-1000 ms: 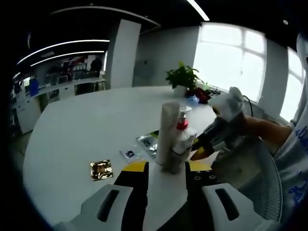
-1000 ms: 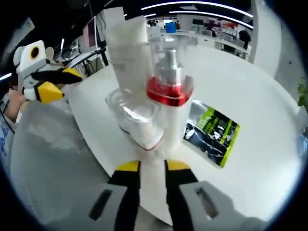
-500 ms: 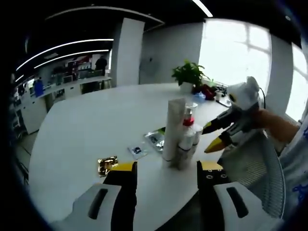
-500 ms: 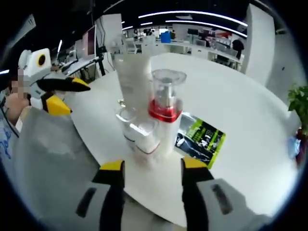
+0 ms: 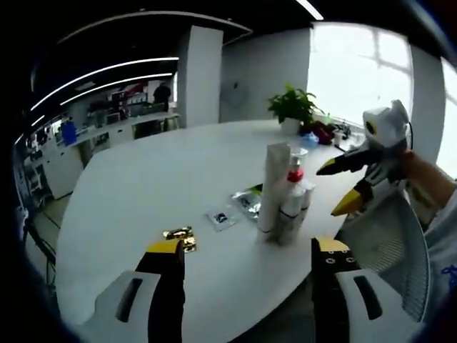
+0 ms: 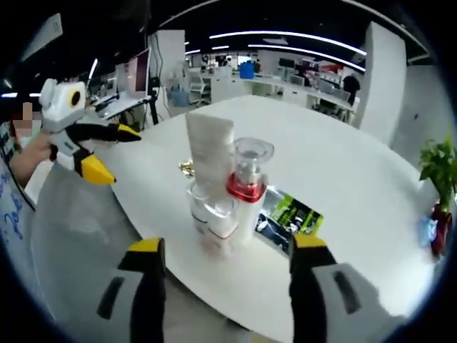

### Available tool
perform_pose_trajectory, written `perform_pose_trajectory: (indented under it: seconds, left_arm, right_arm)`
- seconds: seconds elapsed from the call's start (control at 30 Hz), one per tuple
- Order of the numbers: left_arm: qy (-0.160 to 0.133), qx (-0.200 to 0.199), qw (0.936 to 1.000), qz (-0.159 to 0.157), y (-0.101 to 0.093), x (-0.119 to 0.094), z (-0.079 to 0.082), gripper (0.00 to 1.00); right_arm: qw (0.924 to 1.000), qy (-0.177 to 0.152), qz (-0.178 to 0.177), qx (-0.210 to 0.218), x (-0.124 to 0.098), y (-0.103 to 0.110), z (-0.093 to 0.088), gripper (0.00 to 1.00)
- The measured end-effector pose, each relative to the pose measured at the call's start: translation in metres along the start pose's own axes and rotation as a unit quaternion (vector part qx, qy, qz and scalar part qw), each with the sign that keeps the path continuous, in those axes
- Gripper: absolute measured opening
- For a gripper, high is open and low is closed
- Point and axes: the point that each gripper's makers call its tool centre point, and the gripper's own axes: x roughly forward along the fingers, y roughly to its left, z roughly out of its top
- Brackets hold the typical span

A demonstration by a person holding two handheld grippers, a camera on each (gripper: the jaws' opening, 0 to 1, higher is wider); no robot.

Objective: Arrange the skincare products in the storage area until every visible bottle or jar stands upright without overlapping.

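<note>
A tight cluster of skincare products stands upright near the white table's edge: a tall white tube (image 5: 273, 184) (image 6: 211, 152), a pump bottle with a red collar (image 5: 293, 194) (image 6: 246, 191) and small clear-capped bottles (image 6: 213, 216). My left gripper (image 5: 248, 250) is open and empty, back from the cluster; in the right gripper view it (image 6: 114, 153) hangs at the left, jaws apart. My right gripper (image 6: 227, 246) is open wide with nothing in it, short of the cluster; in the left gripper view it (image 5: 340, 185) hovers to the right of the products.
On the round white table (image 5: 157, 186) lie a green-black sachet (image 5: 248, 199) (image 6: 288, 214), a small sachet (image 5: 223, 216) and a gold sachet (image 5: 180, 234) (image 6: 187, 166). A potted plant (image 5: 294, 107) stands at the far side. A grey mesh chair back (image 5: 385, 236) (image 6: 64, 229) is near the table edge.
My right gripper let go of the bottle it was closed around and opened wide. Both grippers pulled back from the cluster, and the left jaws spread further apart.
</note>
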Motion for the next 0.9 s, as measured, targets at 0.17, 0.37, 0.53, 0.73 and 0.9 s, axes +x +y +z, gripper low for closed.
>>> perform_pose_trajectory:
  seconds: [0.17,0.37,0.53,0.73,0.9]
  left_arm:
    - [0.005,0.006,1.0,0.002,0.001,-0.003,-0.001,0.74]
    - [0.007,0.009,0.9999,0.008,0.004,-0.006,-0.002,0.81]
    - [0.01,0.013,0.9998,0.013,0.006,-0.008,-0.004,0.86]
    - [0.015,0.015,0.9997,0.013,0.005,-0.009,-0.007,0.91]
    - [0.003,0.013,0.9998,0.013,0.007,-0.01,-0.002,0.97]
  right_arm:
    - [0.9999,-0.01,0.005,-0.006,-0.003,0.003,0.005,0.76]
    - [0.9995,-0.025,0.007,-0.016,-0.008,0.005,0.013,0.81]
    - [0.9992,-0.029,0.007,-0.028,-0.01,0.006,0.016,0.85]
    - [0.9988,-0.037,0.006,-0.031,-0.011,0.007,0.018,0.91]
    - [0.9986,-0.041,0.004,-0.033,-0.011,0.005,0.02,0.94]
